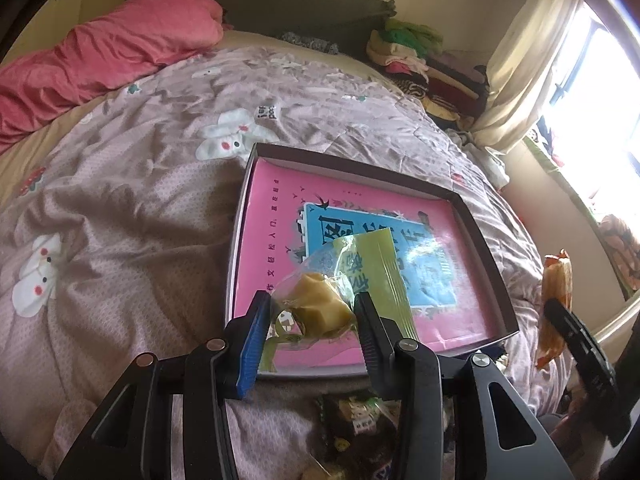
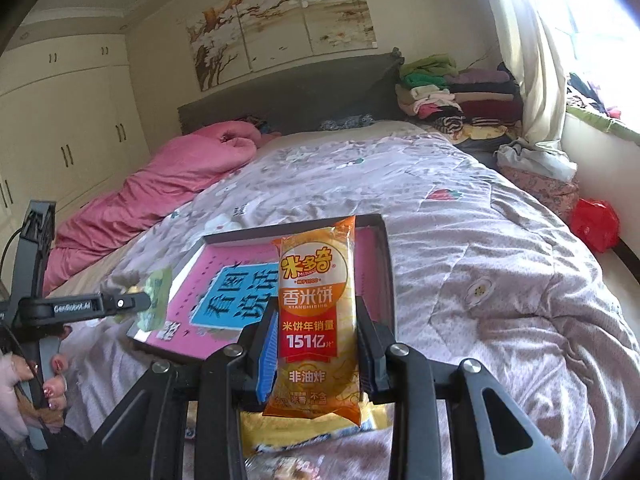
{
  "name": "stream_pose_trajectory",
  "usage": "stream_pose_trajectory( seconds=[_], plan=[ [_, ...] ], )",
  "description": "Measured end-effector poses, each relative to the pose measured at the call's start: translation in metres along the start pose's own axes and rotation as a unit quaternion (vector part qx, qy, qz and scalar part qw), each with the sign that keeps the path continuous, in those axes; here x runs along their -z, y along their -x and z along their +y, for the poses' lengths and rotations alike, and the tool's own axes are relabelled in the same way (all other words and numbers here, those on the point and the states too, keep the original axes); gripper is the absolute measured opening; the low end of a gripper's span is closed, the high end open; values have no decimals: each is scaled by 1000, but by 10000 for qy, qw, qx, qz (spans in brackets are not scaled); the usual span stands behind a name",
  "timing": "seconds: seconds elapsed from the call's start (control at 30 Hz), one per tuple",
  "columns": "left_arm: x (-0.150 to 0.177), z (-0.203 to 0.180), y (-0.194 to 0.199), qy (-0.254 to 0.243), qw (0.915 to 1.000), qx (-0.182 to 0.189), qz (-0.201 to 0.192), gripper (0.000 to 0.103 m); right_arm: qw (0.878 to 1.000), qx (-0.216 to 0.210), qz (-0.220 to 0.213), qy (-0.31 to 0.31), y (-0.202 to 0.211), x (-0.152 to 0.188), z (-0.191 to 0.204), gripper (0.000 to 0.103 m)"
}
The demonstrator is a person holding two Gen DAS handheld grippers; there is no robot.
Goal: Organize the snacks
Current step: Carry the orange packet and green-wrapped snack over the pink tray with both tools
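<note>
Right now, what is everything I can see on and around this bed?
Shallow box: one, dark rim, pink and blue printed sheet inside, on the quilt.
Green-wrapped snack: one, clear and green wrapper, yellowish inside, held over the box.
Orange rice-cracker pack: one, orange and yellow, held upright.
Loose snack packs: several, dark and yellow, on the quilt near the box.
Quilt: one, mauve, flower print, covers the bed.
Pink duvet: one, bunched along the far side.
Folded clothes: a stack, mixed colours, by the headboard.
Left gripper: jaws closed on the green-wrapped snack.
Right gripper: jaws closed on the orange pack.
</note>
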State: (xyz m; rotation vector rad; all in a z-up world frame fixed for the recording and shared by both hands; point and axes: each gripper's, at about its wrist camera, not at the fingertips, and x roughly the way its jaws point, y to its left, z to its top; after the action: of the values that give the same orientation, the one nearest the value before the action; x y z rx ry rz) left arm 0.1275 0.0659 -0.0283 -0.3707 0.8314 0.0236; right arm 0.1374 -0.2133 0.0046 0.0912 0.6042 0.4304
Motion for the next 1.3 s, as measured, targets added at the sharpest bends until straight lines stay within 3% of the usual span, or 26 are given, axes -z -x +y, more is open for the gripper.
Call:
stream_pose_trajectory(
  seconds=[0.63,1.3],
  plan=[
    [-5,14,-15,-170,9998,-108,1,45,9997,94,199,-140,-44,-13,-3,34],
    [3,4,-33,-435,9989,-95,111,45,9965,371,710,-239,-83,-1,-16,34]
  ],
)
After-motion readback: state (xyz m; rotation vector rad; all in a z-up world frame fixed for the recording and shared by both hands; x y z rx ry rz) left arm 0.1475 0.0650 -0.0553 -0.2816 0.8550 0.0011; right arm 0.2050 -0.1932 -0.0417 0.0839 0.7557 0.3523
